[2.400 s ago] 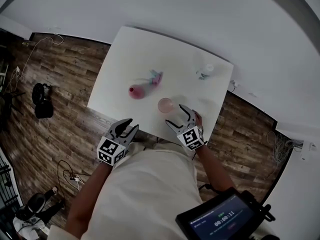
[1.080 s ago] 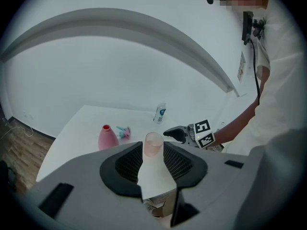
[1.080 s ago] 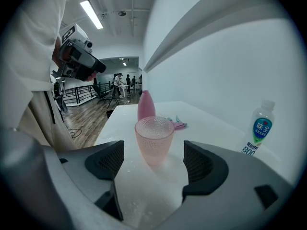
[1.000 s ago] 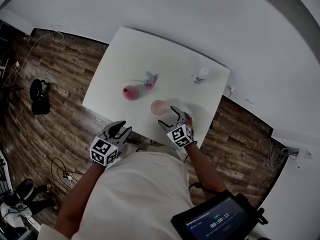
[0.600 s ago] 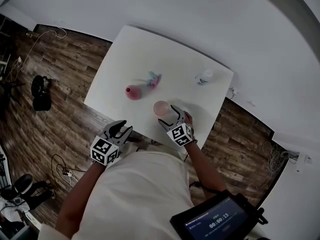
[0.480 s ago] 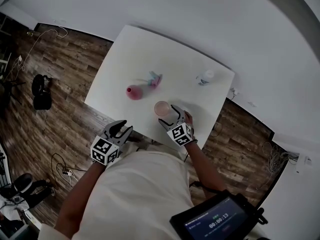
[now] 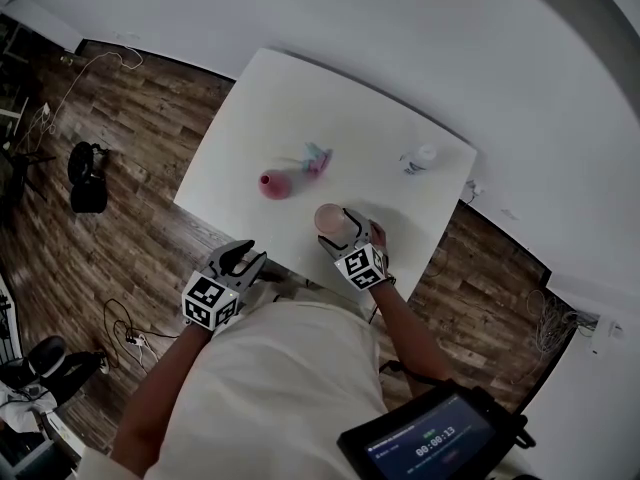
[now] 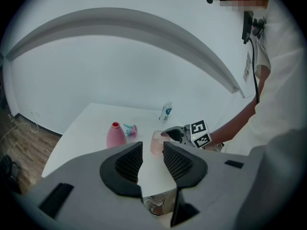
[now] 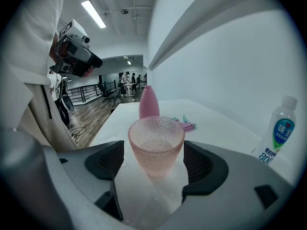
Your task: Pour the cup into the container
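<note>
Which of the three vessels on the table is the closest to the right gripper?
The pink cup: it stands right between the jaws of the right gripper, while the pink bottle and the clear capped bottle stand farther off.

The pink cup (image 9: pixel 156 145) is translucent and dimpled, the white table (image 7: pixel 300 108) smooth, the floor (image 7: pixel 130 168) wood-grain

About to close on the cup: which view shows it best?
The right gripper view: the pink cup fills the centre, upright between the right gripper's jaws, rim and texture clear. The head view shows it small from above; the left gripper view shows it small and far off.
</note>
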Tool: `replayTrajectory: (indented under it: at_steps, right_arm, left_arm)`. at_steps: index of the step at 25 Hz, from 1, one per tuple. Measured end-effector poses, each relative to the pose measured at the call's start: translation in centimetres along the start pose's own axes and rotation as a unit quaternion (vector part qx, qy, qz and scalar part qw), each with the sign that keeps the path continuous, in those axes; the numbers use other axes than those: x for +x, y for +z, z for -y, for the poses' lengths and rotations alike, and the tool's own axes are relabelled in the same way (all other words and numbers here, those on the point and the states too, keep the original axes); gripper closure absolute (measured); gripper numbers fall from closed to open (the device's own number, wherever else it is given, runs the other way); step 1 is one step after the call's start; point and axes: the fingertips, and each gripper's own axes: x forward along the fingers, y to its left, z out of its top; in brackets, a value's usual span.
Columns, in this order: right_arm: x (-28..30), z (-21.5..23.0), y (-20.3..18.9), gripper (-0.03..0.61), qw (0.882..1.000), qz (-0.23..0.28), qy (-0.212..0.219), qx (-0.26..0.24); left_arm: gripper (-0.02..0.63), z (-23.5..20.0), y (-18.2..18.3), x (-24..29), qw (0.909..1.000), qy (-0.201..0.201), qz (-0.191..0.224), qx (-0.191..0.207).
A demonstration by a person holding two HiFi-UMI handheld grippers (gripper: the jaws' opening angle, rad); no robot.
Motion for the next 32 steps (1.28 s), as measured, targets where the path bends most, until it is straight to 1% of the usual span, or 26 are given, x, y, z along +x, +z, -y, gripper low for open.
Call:
replayTrajectory:
  at_steps: [14,24,32]
  right_arm:
    - [1.6,0.1,-0.2,0.207,1.000,-0.005,0.008,0.006]
    - [2.6,0.2,0.0,0.207,1.000,-0.004,0.014,0.011]
    - [3.0,0.2,0.3,0.207,1.000,0.002,0.015,0.015]
  left_arm:
    - [0.483,-0.6,-0.5,-0.2,0.9999,0.007,-0.004,-0.007]
    - [0.483,-1.1,-0.8,-0.4,0.9998,0.012,-0.008,-0.016]
    - [0.483,-1.1,-0.7,-0.1,0.9998,0.011,-0.010,-0.015]
